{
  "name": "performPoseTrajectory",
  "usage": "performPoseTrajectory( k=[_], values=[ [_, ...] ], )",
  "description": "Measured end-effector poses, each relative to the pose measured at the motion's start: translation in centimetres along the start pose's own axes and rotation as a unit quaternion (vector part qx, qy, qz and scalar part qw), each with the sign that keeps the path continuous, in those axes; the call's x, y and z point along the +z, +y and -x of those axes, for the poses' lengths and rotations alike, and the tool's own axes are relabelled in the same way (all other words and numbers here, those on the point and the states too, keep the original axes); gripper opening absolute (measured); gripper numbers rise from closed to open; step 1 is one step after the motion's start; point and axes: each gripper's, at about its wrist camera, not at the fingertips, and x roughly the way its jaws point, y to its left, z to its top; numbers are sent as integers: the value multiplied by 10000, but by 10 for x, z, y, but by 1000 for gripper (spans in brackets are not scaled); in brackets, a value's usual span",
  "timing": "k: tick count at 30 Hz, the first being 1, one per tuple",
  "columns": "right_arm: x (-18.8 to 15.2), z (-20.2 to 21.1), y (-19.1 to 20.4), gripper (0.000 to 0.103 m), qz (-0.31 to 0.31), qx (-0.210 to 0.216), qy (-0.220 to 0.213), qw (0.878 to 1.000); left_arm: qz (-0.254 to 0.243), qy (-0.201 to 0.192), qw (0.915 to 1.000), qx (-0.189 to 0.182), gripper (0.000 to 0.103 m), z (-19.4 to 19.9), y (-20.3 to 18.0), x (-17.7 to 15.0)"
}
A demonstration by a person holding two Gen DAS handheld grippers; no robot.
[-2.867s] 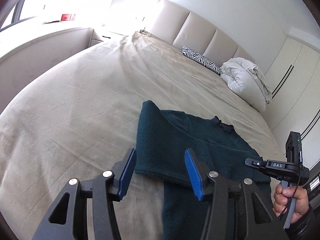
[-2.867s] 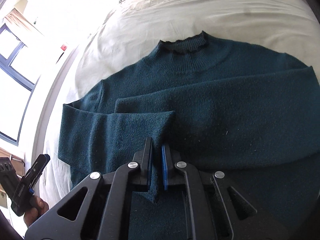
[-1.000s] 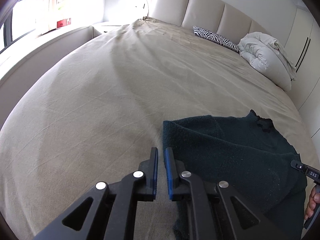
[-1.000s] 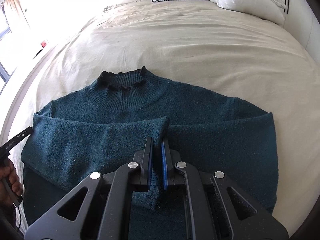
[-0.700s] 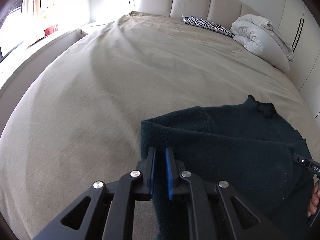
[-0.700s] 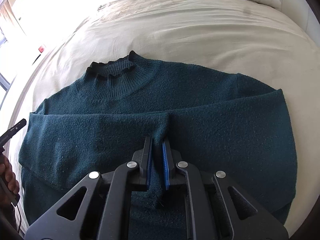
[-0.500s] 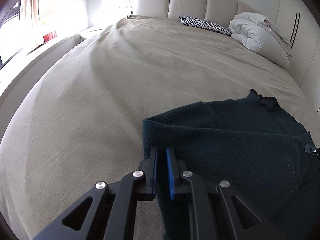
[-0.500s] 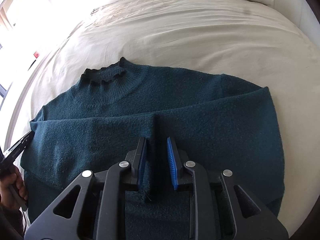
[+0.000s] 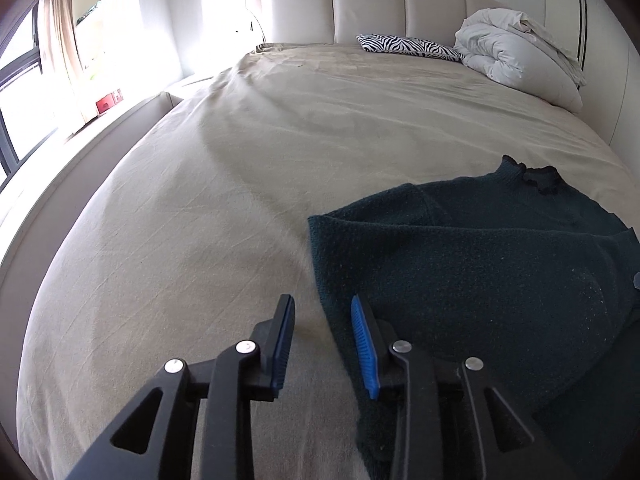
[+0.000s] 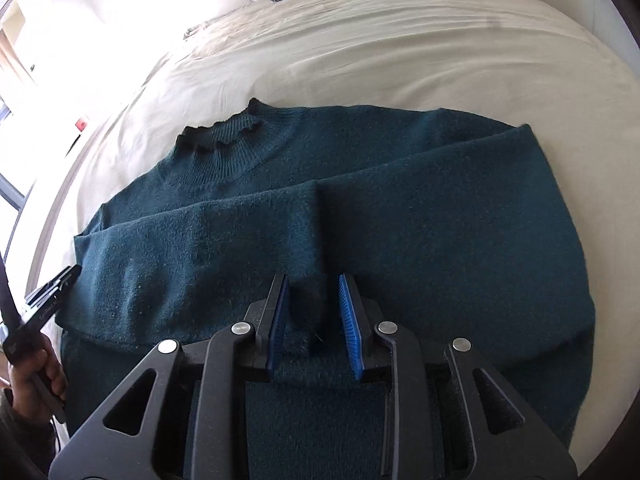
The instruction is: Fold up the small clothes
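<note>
Fingers (image 9: 362,344) on your left gripper (image 9: 324,344) have just spread, sweater (image 10: 400,208) edge loose between them; your right gripper (image 10: 314,322) stands parted over the cuff, sweater flat on the bed (image 9: 200,208).

the sweater (image 10: 400,220) is a fuzzy, matt dark teal knit with a ribbed collar. the bed sheet (image 9: 240,184) is smooth beige cloth, faintly creased. the headboard (image 9: 368,4) looks like padded cream leather with a soft sheen. both grippers are matt black plastic with ridged blue pads (image 10: 349,320) and shiny metal pins.
</note>
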Motion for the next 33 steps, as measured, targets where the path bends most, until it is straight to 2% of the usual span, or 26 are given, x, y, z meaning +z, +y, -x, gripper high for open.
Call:
performPoseTrajectory(
  k=[4,8,10,12,13,17,19,22,25,26,28,33],
  values=[
    [-15,60,-8,25,88,34,-618,9980,232,-219,9994,-92,36,48,19,-20],
    [-46,109,-19,26,80,107,-849,9963,445,-196,9985,-260,42,94,36,-60],
    [-65,130,-24,36,90,104,-952,9954,587,-83,9976,-369,51,114,41,-86],
    [-87,149,-29,48,21,154,-1079,9940,643,36,9967,-500,54,130,45,-111],
    [-98,156,-31,48,25,183,-1112,9936,654,92,9965,-504,56,138,45,-124],
    [-135,180,-46,48,-68,165,-1015,9947,731,382,9937,-761,62,162,41,-166],
    [-151,189,-57,48,-208,192,-937,9952,887,543,9907,-872,68,170,41,-183],
    [-172,205,-73,48,-303,116,-878,9956,1054,839,9847,-1108,69,176,38,-203],
    [-192,219,-87,48,-329,69,-796,9963,1037,929,9833,-1174,69,187,35,-218],
    [-197,223,-92,50,-341,39,-775,9964,1046,953,9825,-1213,69,190,34,-222],
    [-210,231,-101,63,-387,39,-752,9964,1114,1027,9798,-1306,70,195,36,-230],
    [-235,241,-122,64,-496,-6,-473,9976,1191,1303,9706,-1639,70,201,33,-238]
  ],
)
